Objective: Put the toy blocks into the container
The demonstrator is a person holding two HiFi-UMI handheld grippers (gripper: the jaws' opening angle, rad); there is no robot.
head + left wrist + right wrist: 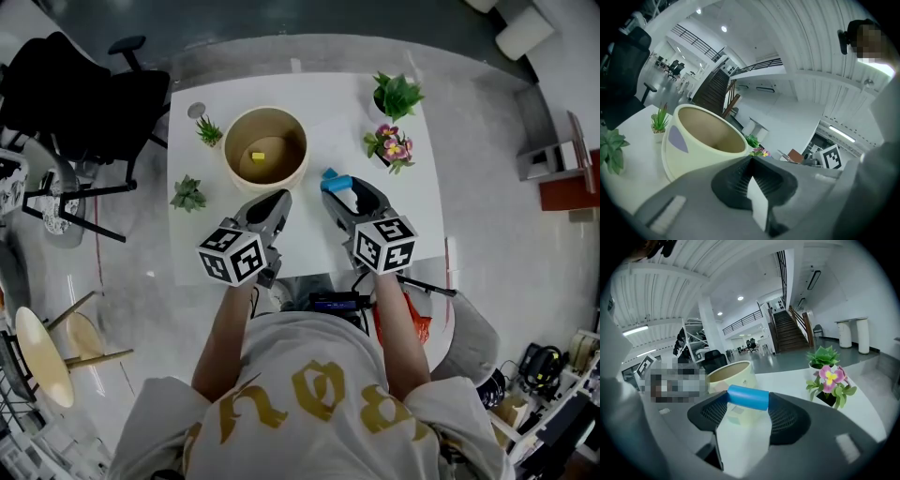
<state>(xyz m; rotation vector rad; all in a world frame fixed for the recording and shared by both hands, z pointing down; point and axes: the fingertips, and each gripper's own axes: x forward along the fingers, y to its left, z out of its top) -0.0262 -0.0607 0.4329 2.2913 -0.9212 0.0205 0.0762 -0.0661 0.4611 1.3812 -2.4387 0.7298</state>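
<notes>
A round cream container (pixel 232 162) stands at the back of the white table (pixel 309 253), with a yellow block (pixel 258 156) lying on its bottom. My right gripper (pixel 336 190) is shut on a blue cylinder block (pixel 336 182), held crosswise at the fingertips, to the right of the container. In the right gripper view the blue block (pixel 748 397) spans the jaw tips, and the container (pixel 733 375) stands beyond it. My left gripper (pixel 281 198) hovers just in front of the container, shut with nothing in it. The left gripper view has the container (pixel 701 145) close ahead.
Small potted plants stand around the container: two at the left (pixel 208 130) (pixel 187 194), a green one (pixel 396 94) and a pink-flowered one (pixel 392 147) at the right. A black office chair (pixel 84 103) stands left of the table.
</notes>
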